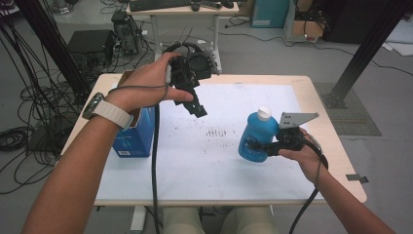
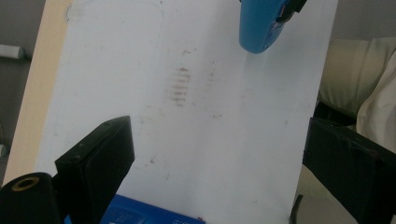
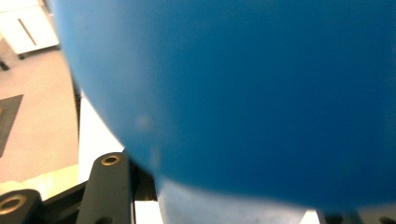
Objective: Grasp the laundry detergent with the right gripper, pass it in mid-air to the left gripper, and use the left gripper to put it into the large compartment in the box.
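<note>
Forearms low in high view. R gripper [image 1: 257, 145] clamped on blue bottle [image 1: 254, 135], white cap up, lifted clear of white mat [image 1: 219, 161] at table's right. L gripper [image 1: 198, 110] empty, jaws wide, hovering near blue box [image 1: 134, 136] at left. Pickup done; placing or handover probably left.

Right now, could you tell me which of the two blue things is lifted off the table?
The blue bottle with the white cap, gripped in the right claw. The blue box stands on the table below the open left claw.
</note>
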Tool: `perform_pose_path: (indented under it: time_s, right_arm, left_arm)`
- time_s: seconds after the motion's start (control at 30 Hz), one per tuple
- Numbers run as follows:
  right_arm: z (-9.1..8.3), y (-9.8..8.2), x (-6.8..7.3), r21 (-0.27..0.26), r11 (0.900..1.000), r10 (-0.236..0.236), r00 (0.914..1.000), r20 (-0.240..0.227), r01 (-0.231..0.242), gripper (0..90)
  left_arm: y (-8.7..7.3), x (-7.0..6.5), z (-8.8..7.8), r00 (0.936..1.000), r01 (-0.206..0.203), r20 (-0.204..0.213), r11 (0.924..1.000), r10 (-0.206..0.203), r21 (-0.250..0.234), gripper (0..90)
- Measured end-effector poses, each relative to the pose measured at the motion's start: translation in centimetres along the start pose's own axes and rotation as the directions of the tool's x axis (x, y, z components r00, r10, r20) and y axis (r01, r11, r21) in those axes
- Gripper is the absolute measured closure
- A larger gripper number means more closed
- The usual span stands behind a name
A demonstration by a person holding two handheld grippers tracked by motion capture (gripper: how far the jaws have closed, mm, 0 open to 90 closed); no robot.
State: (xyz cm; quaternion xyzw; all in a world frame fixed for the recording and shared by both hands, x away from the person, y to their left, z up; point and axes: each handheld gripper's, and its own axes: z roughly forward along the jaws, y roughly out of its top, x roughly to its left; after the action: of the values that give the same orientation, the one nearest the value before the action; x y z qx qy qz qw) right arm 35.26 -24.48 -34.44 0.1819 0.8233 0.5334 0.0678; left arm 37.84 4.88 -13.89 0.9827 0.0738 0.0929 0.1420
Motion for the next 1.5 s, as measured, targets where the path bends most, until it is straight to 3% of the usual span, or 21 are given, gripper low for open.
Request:
perform_pose_path:
  time_s: [0.33,0.53,0.77,0.97,1.0,1.17,1.3,1.5]
  right_arm:
    - [-0.6,1.7,0.3,0.004,1.0,-0.013,0.9966,-0.081,0.014,43.0]
    - [-0.7,2.5,0.4,0.019,0.999,-0.043,0.9888,-0.143,0.046,43.0]
    - [-0.6,3.2,0.7,0.035,0.996,-0.069,0.9703,-0.232,0.079,43.0]
    - [-0.5,4.0,1.0,0.028,0.994,-0.091,0.9621,-0.257,0.101,43.0]
    - [-0.5,4.3,0.9,0.041,0.992,-0.107,0.9553,-0.276,0.123,43.0]
    - [-0.3,4.8,1.1,0.021,0.991,-0.121,0.9497,-0.289,0.133,43.0]
    - [-0.1,5.4,1.0,0.045,0.983,-0.155,0.93,-0.333,0.18,43.0]
    - [0.6,6.0,1.3,0.063,0.977,-0.168,0.9163,-0.363,0.205,43.0]
  left_arm:
    - [0.8,-0.8,-0.9,0.9998,-0.009,0.02,0.9997,0.009,-0.021,5.9]
    - [1.3,-1.4,-1.2,0.9989,-0.014,0.044,0.9997,0.015,-0.018,5.1]
    - [1.8,-2.1,-1.4,0.9982,-0.03,0.052,0.9994,0.031,-0.019,5.0]
    - [2.1,-2.6,-1.4,0.997,-0.047,0.061,0.9987,0.049,-0.021,5.0]
    - [2.2,-2.7,-1.4,0.997,-0.047,0.061,0.9986,0.048,-0.023,4.9]
    - [2.4,-3.0,-1.4,0.9956,-0.056,0.074,0.9981,0.057,-0.026,4.8]
    - [2.8,-3.2,-1.2,0.9946,-0.064,0.08,0.9976,0.066,-0.024,4.9]
    - [3.3,-3.5,-0.9,0.9939,-0.07,0.084,0.9974,0.071,-0.017,5.0]
